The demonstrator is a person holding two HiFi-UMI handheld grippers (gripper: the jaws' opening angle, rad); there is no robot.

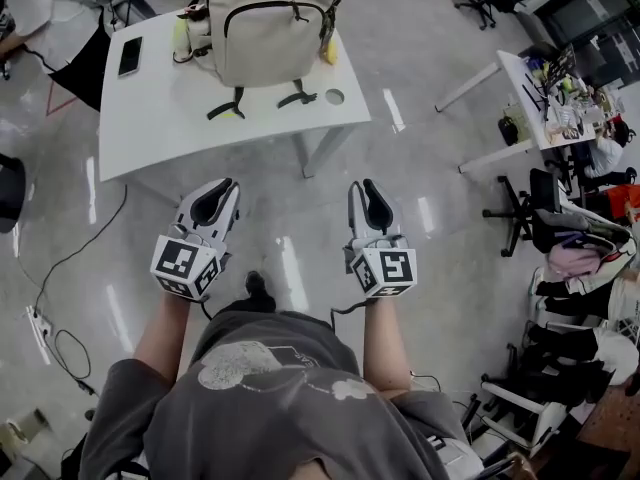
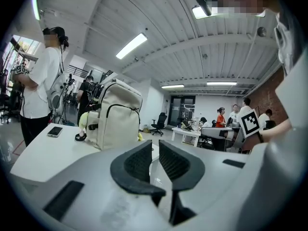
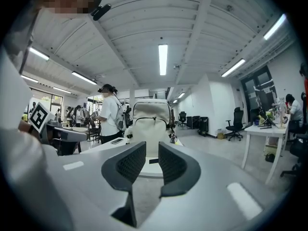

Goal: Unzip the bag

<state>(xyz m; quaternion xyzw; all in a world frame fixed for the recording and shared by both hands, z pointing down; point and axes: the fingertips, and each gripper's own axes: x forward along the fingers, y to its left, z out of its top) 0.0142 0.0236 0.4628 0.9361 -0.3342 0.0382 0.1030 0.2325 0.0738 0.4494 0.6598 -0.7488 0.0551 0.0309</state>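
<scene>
- Presently, approach step: left gripper (image 1: 222,190) and right gripper (image 1: 366,190) are empty, jaws slightly spread.
- Bag (image 1: 275,23) stands upright on the desk (image 1: 160,118), well ahead of both jaws.
- Next, probably: reach the zip (image 1: 270,6) pull and pinch it while steadying the bag.
</scene>
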